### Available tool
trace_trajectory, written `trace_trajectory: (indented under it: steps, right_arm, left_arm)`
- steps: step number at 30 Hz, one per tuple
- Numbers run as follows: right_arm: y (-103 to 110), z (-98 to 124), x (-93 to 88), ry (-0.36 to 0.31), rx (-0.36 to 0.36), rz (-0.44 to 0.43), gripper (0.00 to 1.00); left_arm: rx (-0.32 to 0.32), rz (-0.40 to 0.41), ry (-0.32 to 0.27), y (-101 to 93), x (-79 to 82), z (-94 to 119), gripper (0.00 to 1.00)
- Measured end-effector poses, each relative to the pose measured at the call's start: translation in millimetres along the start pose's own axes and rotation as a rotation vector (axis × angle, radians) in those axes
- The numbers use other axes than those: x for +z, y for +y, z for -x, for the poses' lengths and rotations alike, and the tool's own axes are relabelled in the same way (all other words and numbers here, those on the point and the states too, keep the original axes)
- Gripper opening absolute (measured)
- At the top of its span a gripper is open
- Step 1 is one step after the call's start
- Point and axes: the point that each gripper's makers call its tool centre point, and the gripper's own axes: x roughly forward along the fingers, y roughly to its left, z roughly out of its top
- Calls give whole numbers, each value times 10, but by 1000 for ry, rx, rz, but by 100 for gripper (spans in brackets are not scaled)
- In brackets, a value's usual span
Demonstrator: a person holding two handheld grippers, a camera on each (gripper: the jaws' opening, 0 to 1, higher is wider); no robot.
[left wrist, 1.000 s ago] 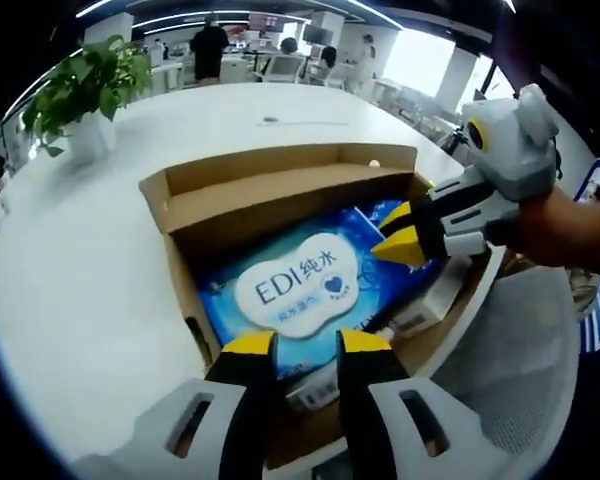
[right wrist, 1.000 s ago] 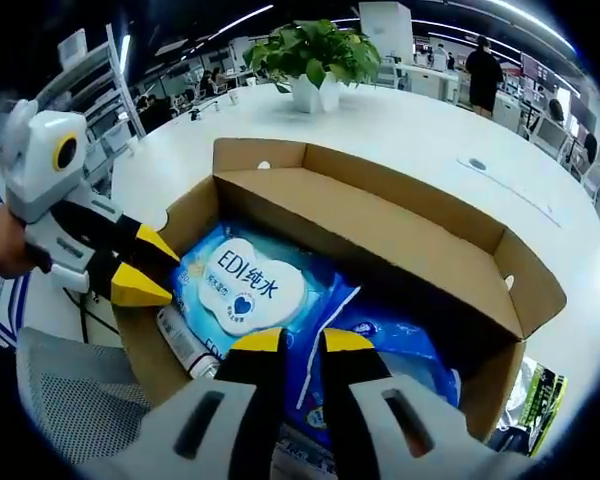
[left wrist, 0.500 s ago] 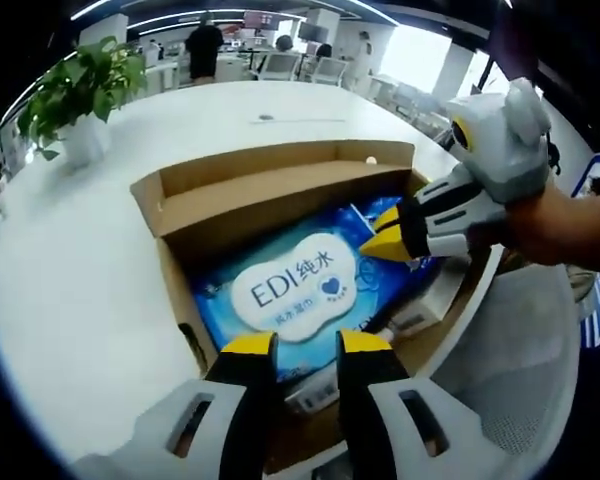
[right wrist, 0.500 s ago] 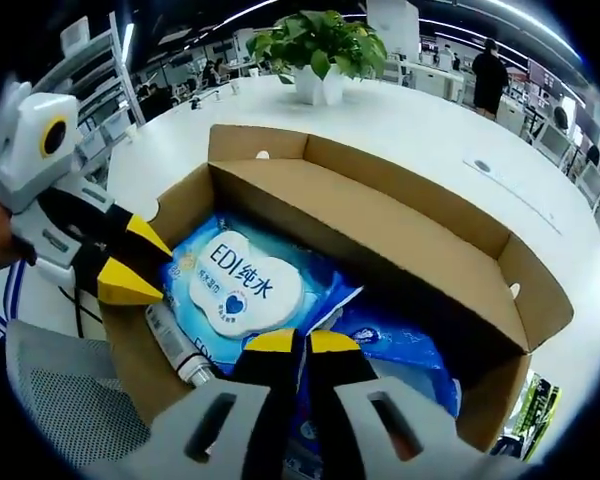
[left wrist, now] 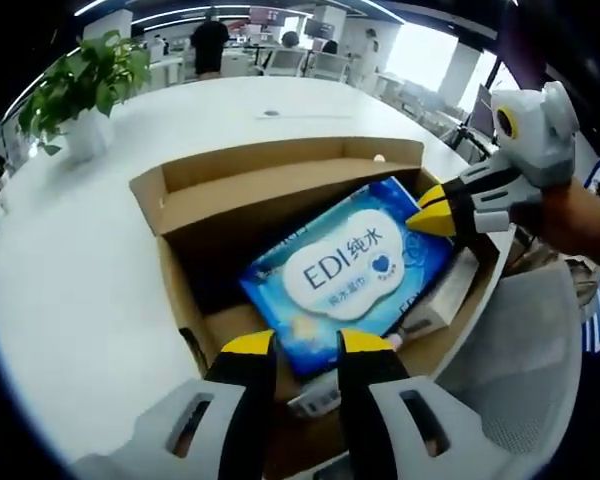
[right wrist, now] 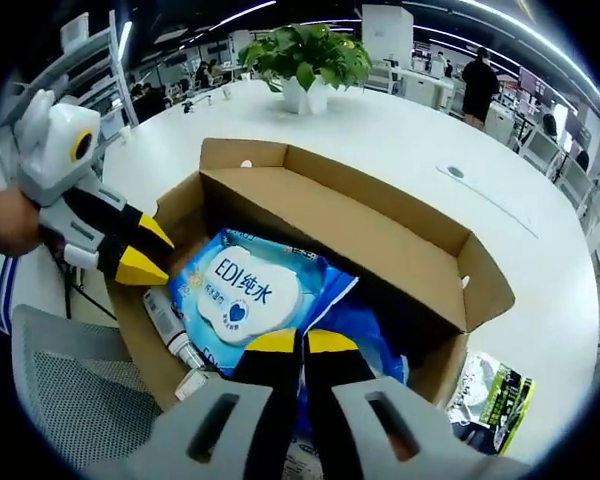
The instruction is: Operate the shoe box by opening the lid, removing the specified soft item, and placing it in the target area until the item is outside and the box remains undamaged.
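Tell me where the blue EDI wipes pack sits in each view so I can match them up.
Left gripper view: the wipes pack lies tilted at centre, in the open shoe box, its far corner at the right gripper.
Right gripper view: the pack is lower centre-left, just above this gripper's jaws.
Shared landmark: the potted plant on the white table.

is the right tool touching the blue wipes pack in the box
Touching. In the left gripper view the right tool pinches the blue wipes pack at its corner, which sits tilted up inside the cardboard box.
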Motion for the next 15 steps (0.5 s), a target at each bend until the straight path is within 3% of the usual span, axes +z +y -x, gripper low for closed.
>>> trace_trajectory:
  steps: [15]
  right_arm:
    - [-218,180,-176,4,-47,-12,0]
  left_arm:
    - [4,-31,36,-96,71,-92,22]
